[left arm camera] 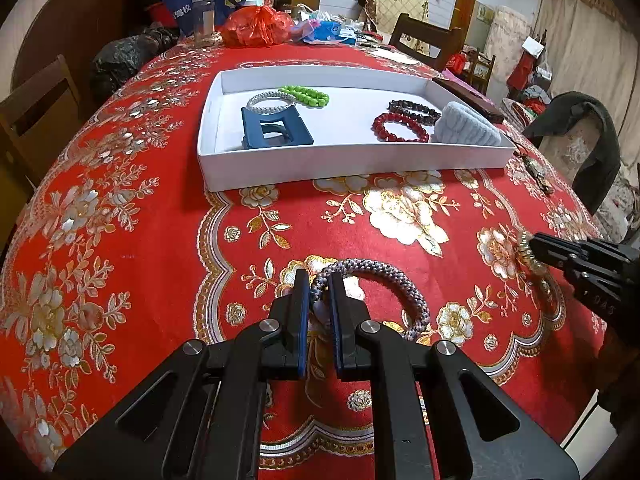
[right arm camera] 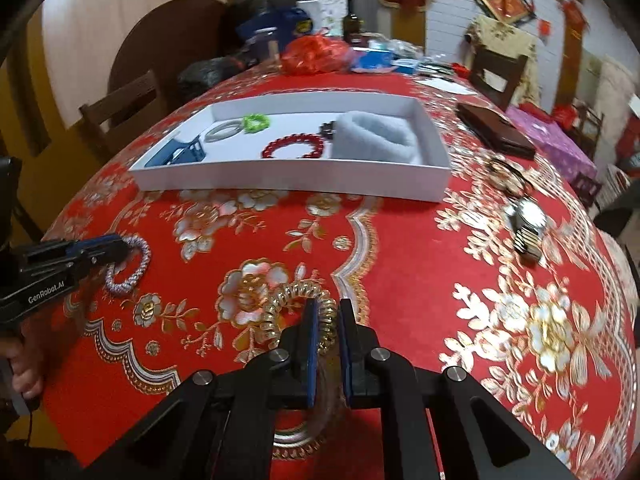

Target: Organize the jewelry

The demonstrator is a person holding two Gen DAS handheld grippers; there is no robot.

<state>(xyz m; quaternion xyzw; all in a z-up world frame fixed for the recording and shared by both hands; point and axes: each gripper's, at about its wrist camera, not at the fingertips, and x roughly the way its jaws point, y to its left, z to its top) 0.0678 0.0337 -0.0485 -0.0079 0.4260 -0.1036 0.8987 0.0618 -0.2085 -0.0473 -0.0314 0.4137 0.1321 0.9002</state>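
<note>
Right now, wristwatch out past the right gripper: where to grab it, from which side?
Take the wristwatch across its metal band just below the round face, coming from above. It seems to lie beside the white tray on the tablecloth, face up, so the band is probably the narrowest part for the jaws. The dark bracelet behind it lies close; keep clear.

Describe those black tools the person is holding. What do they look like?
Both grippers, left and right, are matte black plastic with two flat fingers lined with blue pads, joined by angular linkages with silver pivot pins. The left one's side carries white lettering, "GenRobot.AI". No sleeve shows.
</note>
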